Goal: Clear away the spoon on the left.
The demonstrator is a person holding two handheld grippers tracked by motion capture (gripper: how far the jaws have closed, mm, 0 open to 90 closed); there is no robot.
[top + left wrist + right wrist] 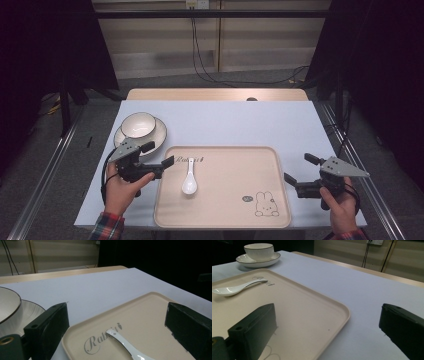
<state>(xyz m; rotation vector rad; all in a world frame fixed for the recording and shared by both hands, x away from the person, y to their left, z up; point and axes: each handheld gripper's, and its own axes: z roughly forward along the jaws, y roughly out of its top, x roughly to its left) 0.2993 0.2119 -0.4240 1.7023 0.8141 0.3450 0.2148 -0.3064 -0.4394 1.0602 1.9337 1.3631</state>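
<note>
High view first: the pale blue-grey table carries a beige rectangular plastic tray with a rabbit drawing. Up at the tray's far left corner sits a white ribbed bowl on a white saucer. Lying on the tray's left part, the white ceramic spoon, handle pointing away! Left gripper hovers at the tray's left edge, jaws wide, nothing between them. Right gripper waits beside the tray's right edge, jaws spread, empty too.

I counted one tray, one spoon, one bowl, one plate, two grippers, left and right.
</note>
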